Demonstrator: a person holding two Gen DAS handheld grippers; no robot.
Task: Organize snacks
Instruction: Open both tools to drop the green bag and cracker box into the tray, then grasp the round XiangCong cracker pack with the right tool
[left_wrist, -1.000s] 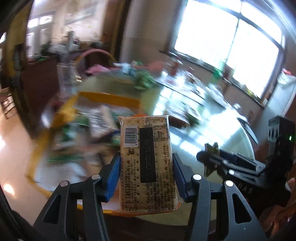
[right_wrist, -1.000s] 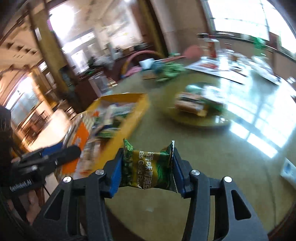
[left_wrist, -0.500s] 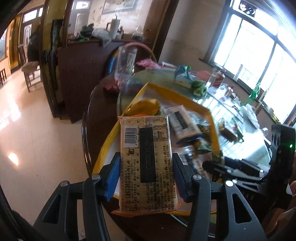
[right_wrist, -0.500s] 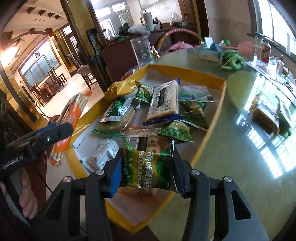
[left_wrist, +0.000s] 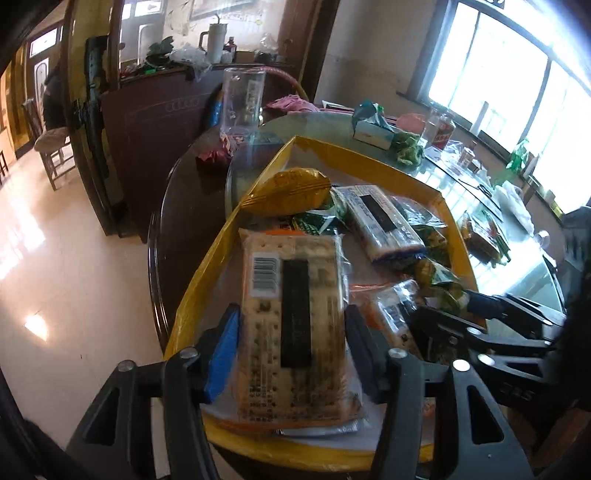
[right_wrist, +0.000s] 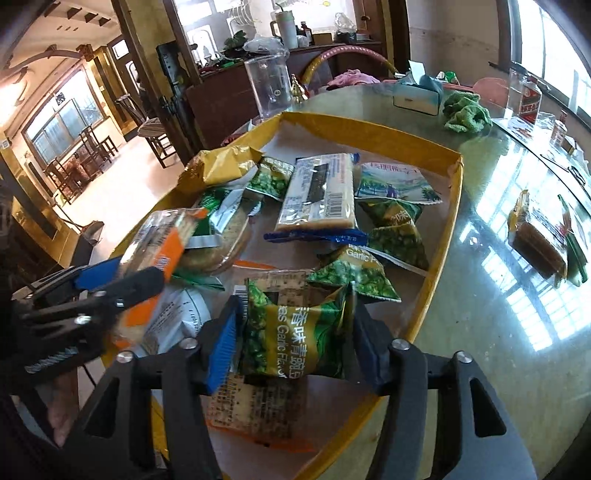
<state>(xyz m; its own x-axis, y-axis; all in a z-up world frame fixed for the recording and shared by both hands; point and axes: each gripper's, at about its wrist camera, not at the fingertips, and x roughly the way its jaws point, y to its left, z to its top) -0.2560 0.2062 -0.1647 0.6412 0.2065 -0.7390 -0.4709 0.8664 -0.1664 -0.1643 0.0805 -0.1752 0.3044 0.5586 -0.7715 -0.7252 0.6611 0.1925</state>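
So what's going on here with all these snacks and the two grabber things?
A person is sorting snacks into a yellow tray on the table, with a grabber in each hand. The left gripper has a cracker pack between its fingers, and the right gripper a green pea packet. Both hang over the tray's near end with their jaws opening, so the two snacks look about to drop among the rest.

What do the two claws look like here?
Both are alike: black plastic frames with triangular cut-outs and silver screw heads. The left claw and right claw each have a blue pad on one finger and a dark one on the other. No cables or sleeves show.
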